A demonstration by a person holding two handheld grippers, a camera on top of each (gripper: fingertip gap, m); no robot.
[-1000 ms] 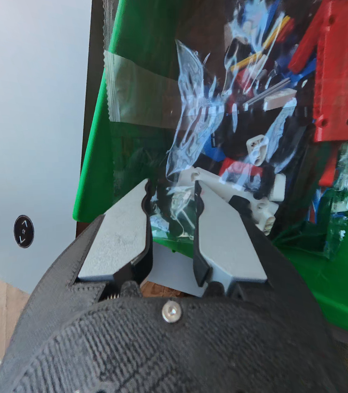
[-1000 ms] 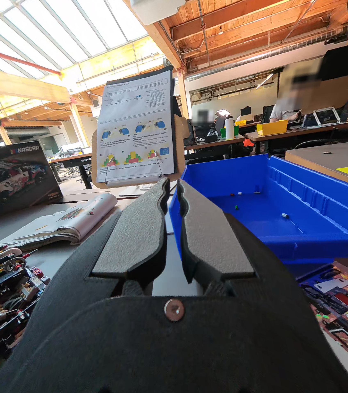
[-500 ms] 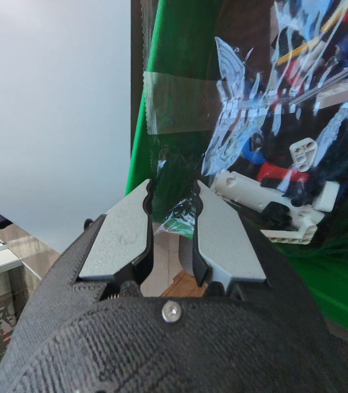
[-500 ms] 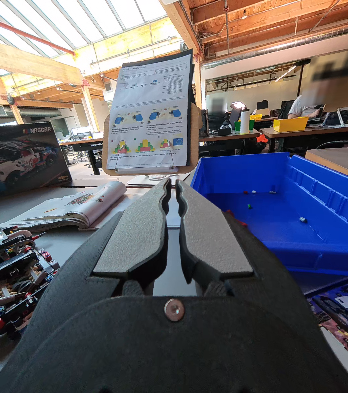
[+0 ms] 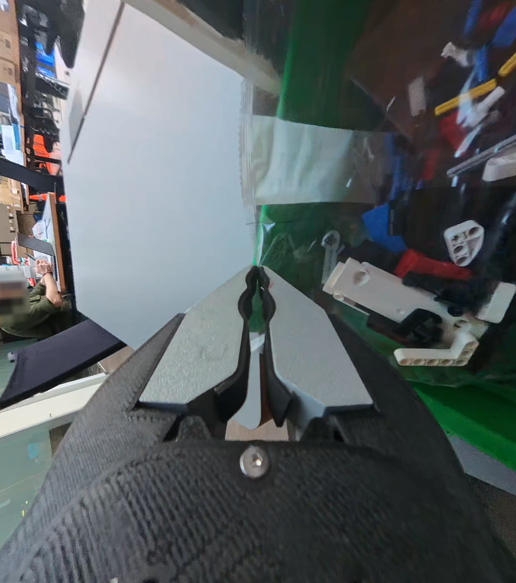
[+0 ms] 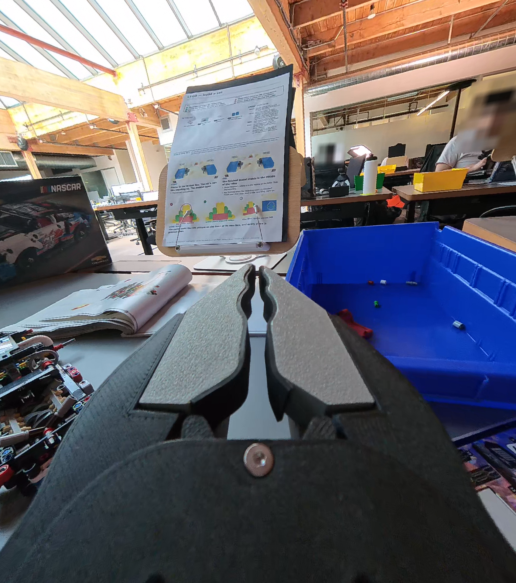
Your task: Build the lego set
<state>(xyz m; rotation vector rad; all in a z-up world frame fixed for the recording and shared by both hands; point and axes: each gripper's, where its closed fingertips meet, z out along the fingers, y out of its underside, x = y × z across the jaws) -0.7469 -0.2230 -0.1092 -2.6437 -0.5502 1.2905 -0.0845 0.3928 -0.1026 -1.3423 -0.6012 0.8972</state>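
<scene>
At the near edge of a green bin [image 5: 487,419], the left gripper [image 5: 257,273] is pinched tight on the corner of a clear plastic bag [image 5: 307,252] of white, red, blue and black building pieces. Over the bench [image 6: 98,356], the right gripper [image 6: 257,273] is nearly closed on nothing, between an open booklet [image 6: 117,299] and a blue bin [image 6: 439,347], with a partly built model car [image 6: 13,394] at the left edge.

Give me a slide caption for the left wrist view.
Left gripper fingers pinched shut on the corner of a clear plastic bag of toy building pieces, over a green bin.
</scene>
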